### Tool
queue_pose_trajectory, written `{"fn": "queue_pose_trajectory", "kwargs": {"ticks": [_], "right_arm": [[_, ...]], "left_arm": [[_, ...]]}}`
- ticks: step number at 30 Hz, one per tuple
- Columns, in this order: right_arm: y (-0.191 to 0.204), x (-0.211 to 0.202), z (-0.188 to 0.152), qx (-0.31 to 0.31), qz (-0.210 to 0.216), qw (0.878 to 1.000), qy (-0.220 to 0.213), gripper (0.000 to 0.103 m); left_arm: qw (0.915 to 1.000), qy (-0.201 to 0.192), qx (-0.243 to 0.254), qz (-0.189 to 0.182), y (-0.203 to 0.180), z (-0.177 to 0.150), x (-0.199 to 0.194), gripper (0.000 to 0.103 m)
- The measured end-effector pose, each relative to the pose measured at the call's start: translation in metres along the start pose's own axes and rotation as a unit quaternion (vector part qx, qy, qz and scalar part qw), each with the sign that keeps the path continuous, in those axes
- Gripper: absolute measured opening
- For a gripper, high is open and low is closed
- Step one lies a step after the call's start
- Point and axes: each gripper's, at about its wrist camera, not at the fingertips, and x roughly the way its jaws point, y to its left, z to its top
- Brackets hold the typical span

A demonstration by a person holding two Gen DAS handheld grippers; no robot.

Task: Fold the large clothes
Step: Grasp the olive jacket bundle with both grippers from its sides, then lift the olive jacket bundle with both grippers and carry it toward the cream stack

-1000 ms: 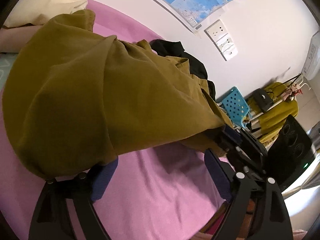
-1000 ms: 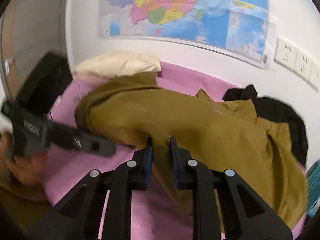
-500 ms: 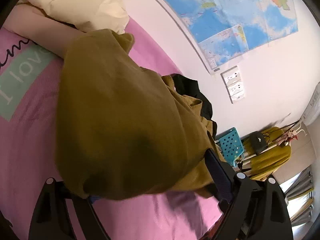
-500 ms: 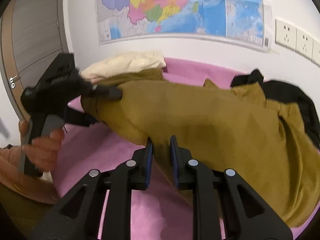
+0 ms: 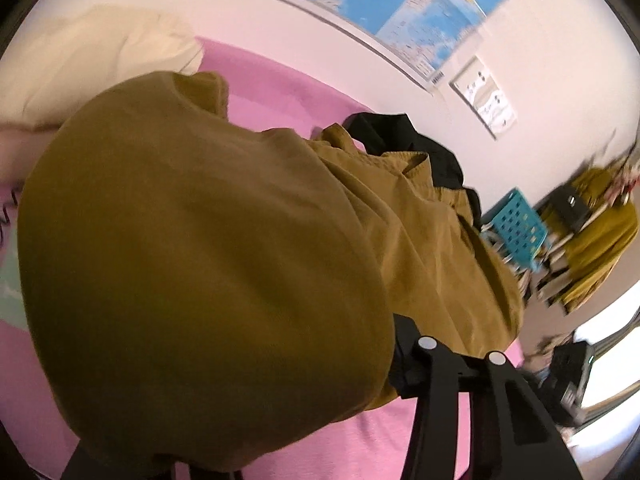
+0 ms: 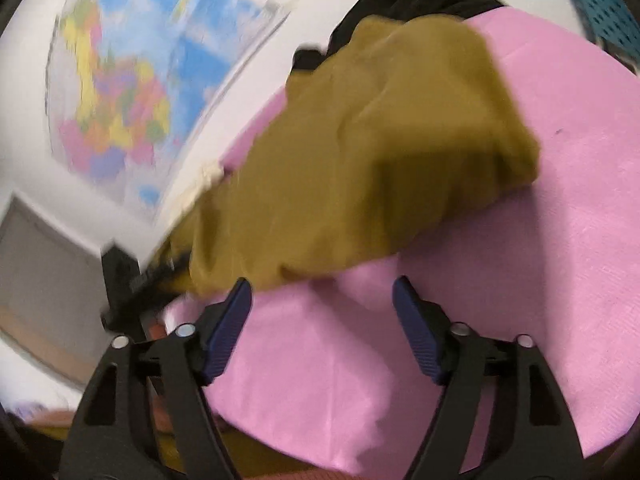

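Observation:
A large mustard-yellow garment [image 5: 224,264] lies bunched on the pink bed [image 5: 280,92]. In the left wrist view it drapes over my left gripper and hides the fingertips; only the right finger [image 5: 408,344] shows beside the cloth. In the right wrist view the garment [image 6: 380,160] lies ahead on the pink sheet [image 6: 540,240]. My right gripper [image 6: 322,300] is open and empty just in front of the garment's near edge. The left gripper [image 6: 132,276] shows blurred at the garment's left end.
A black garment [image 5: 400,140] lies behind the yellow one against the wall. A cream pillow [image 5: 88,52] sits at the bed's head. A teal crate [image 5: 516,232] and a clothes rack [image 5: 592,240] stand past the bed's far end. A map [image 6: 132,80] hangs on the wall.
My right gripper has opened and let go of the yellow garment, and its view has swung round. The garment now covers more of the left wrist view.

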Motion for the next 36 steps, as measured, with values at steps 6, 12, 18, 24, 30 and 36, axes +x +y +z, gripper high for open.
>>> {"fn": "queue_pose_trajectory", "kwargs": {"ticks": [6,12,18,24,30,36], "right_arm": [[0.007,0.013,0.016,0.01,-0.06,0.997,-0.043,0.079],[0.016,0.03,0.025,0.007,-0.101,0.991,-0.086,0.09],[0.022,0.048,0.032,-0.006,-0.116,0.986,-0.119,0.096],[0.026,0.058,0.042,-0.009,-0.102,0.986,-0.131,0.065],[0.014,0.061,0.049,0.018,-0.061,0.992,-0.106,0.065],[0.018,0.069,0.057,0.012,-0.062,0.993,-0.098,0.067]], "left_arm": [[0.9997,0.004,0.019,0.012,-0.005,-0.002,-0.001,0.046],[0.999,0.003,0.038,0.023,-0.011,-0.002,0.002,0.046],[0.9986,0.006,0.048,0.02,-0.011,0.0,0.004,0.047],[0.9984,0.009,0.051,0.022,-0.008,0.0,0.007,0.051],[0.9986,0.017,0.046,0.021,0.002,0.0,0.015,0.067],[0.9995,0.023,0.02,-0.009,0.013,0.007,0.025,0.082]]}}
